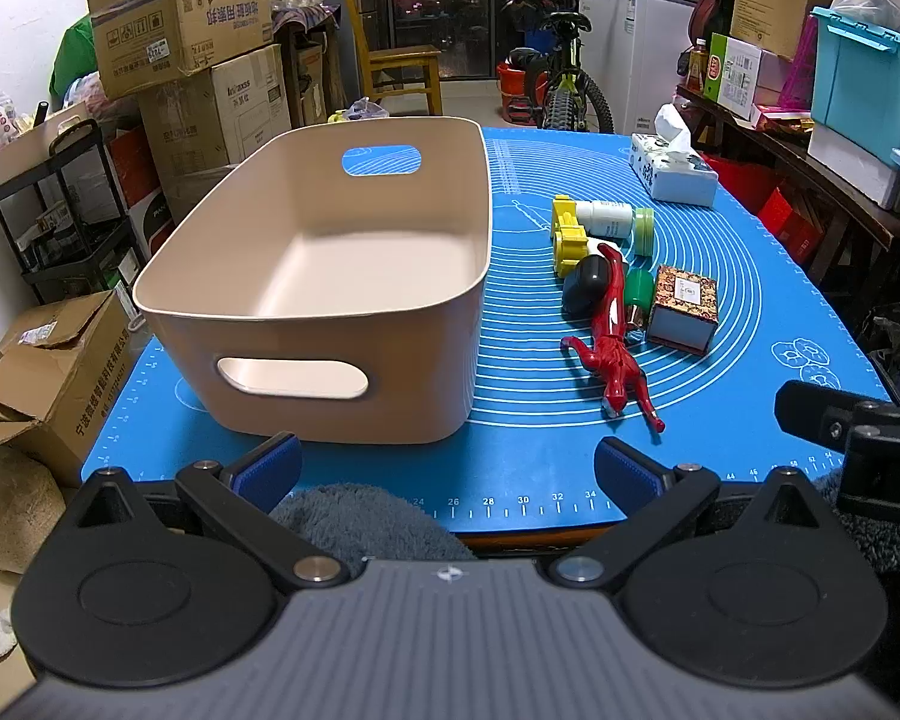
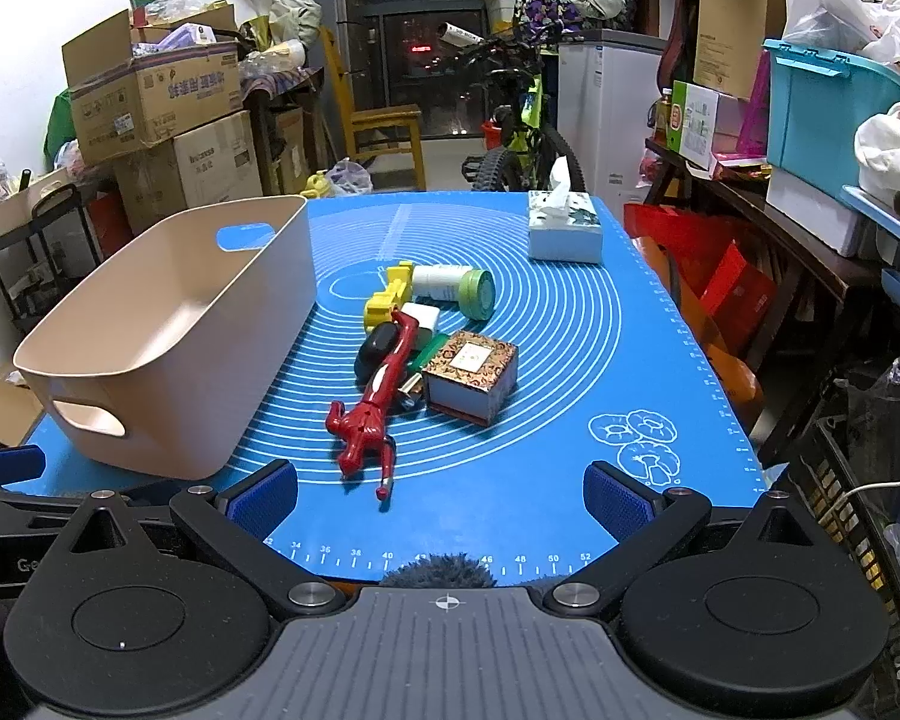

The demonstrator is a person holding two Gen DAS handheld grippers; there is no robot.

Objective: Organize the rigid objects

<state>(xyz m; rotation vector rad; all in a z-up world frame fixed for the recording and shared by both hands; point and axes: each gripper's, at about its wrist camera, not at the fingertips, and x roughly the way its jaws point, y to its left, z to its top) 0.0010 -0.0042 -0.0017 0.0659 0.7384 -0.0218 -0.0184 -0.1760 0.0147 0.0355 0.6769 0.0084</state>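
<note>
An empty beige bin (image 1: 330,282) (image 2: 168,330) stands on the left of the blue mat (image 1: 540,468) (image 2: 540,348). To its right lies a pile: a red figure (image 1: 609,336) (image 2: 378,396), a black oval object (image 1: 588,285) (image 2: 378,348), a yellow toy (image 1: 570,234) (image 2: 390,300), a white bottle with a green cap (image 1: 615,219) (image 2: 456,288), a patterned box (image 1: 684,306) (image 2: 471,372) and a green item (image 1: 639,288). My left gripper (image 1: 447,468) is open and empty at the mat's near edge before the bin. My right gripper (image 2: 441,495) is open and empty just short of the red figure.
A tissue box (image 1: 672,171) (image 2: 564,228) stands at the mat's far right. Cardboard boxes (image 1: 180,18), a black rack (image 1: 60,210), a chair (image 1: 399,69), a bicycle (image 1: 561,78) and a cluttered bench (image 2: 810,228) surround the table.
</note>
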